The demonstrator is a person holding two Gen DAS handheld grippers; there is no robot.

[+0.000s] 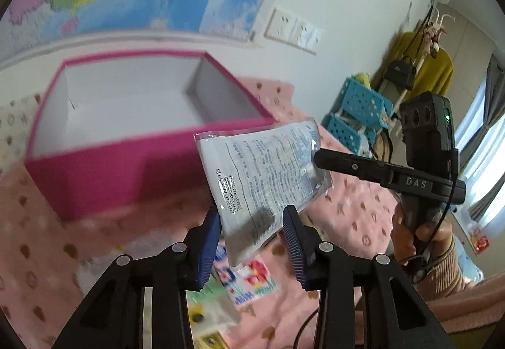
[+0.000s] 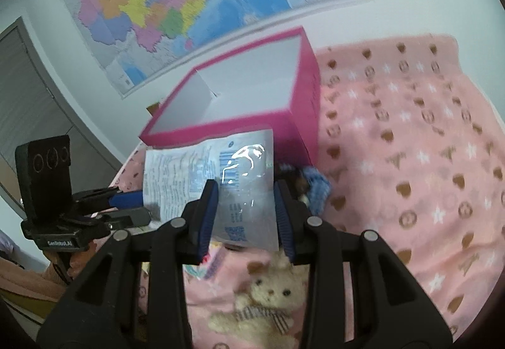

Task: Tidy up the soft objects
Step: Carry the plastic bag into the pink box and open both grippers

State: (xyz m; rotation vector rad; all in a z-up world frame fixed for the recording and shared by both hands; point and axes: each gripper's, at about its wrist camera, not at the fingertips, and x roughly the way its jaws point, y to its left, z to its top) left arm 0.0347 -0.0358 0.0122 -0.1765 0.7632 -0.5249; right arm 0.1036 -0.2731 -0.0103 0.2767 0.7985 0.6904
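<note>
A soft plastic packet (image 1: 265, 178) with printed text hangs in the air in front of an open pink box (image 1: 132, 128) with a white inside. Both grippers hold it. My left gripper (image 1: 252, 241) has the packet's lower end between its blue pads. My right gripper (image 2: 246, 213) has the other end between its pads; the packet (image 2: 221, 178) spreads to the left there. The right gripper's finger (image 1: 347, 164) also shows in the left wrist view, pressed on the packet. The box (image 2: 252, 96) stands on a pink blanket (image 2: 410, 159).
A cream plush bunny (image 2: 268, 298) lies on the blanket under the right gripper. A blue cloth item (image 2: 315, 185) lies by the box. A colourful packet (image 1: 246, 279) lies below the left gripper. Blue baskets (image 1: 356, 115) stand at the right. A map covers the wall.
</note>
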